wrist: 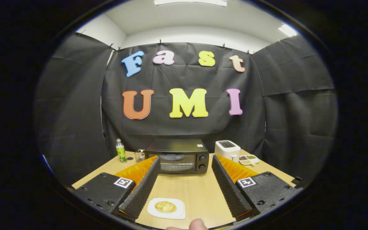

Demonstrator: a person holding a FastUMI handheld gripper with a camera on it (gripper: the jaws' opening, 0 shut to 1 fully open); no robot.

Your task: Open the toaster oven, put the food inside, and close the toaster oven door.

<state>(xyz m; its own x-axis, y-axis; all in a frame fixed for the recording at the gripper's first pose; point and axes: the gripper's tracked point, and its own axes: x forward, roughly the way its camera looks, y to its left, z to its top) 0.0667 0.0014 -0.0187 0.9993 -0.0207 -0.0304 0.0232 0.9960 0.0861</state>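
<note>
Surface (196, 191): pale wood, carrying every item listed below.
Toaster oven (178, 156): black, at the far side of the surface, beyond the fingertips and centred between them; long axis runs side to side; glass door faces the tool and is closed; two knobs stacked on its right panel.
Tool (184, 163): held wide apart, both ribbed black fingers (227, 183) angled forward over the surface, nothing between them gripped; the plate lies in the gap near their bases.
Toaster (227, 150): white, slot upward, right of the toaster oven and just behind the right finger's tip.
Plate (166, 208): white, rounded square, flat on the surface near the left finger's base.
Food (165, 207): golden, oval, lying on the plate; long axis roughly side to side.
Bottle (120, 150): green, upright, far left of the toaster oven.
Small dish (249, 159): divided, right of the toaster; contents too small to tell.
Fingertip (198, 224): a person's, at the near edge.
</note>
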